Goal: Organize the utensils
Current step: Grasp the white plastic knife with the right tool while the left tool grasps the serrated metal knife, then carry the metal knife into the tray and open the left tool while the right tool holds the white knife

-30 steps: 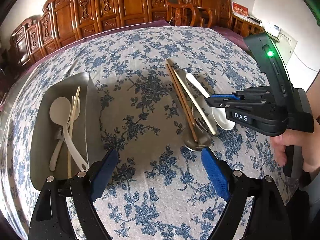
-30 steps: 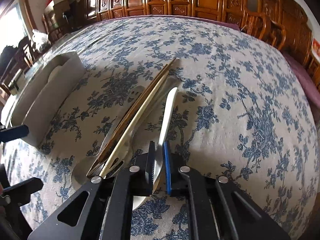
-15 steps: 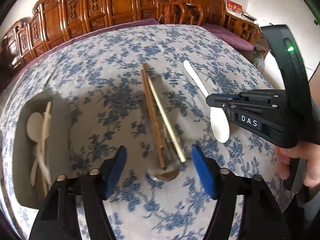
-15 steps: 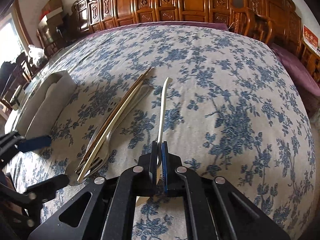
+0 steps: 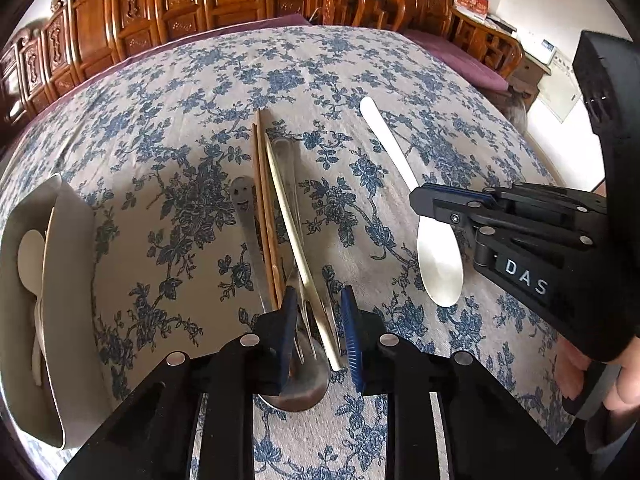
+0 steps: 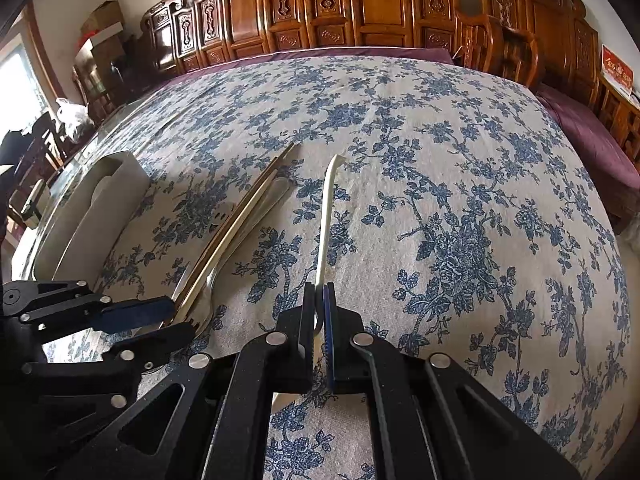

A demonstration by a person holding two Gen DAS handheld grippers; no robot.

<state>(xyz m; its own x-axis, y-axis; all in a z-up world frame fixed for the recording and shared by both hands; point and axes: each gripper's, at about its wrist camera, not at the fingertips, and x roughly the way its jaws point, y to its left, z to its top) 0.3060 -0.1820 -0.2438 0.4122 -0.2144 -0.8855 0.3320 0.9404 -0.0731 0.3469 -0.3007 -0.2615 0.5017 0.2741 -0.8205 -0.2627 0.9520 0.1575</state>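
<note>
Right gripper (image 6: 319,312) clamps one white spoon (image 5: 439,268); left gripper (image 5: 319,322), narrowly parted, straddles one cream fork (image 5: 294,236); two wooden chopsticks (image 5: 265,216) at its 11 o'clock

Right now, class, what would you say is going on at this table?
A person with a gripper in each hand is sorting utensils on a floral tablecloth. The right gripper is shut on the white spoon, by its neck. The left gripper is open, its fingers straddling the cream fork in the pile with brown chopsticks and metal cutlery. The grey holder at the left already contains a few pale utensils.
</note>
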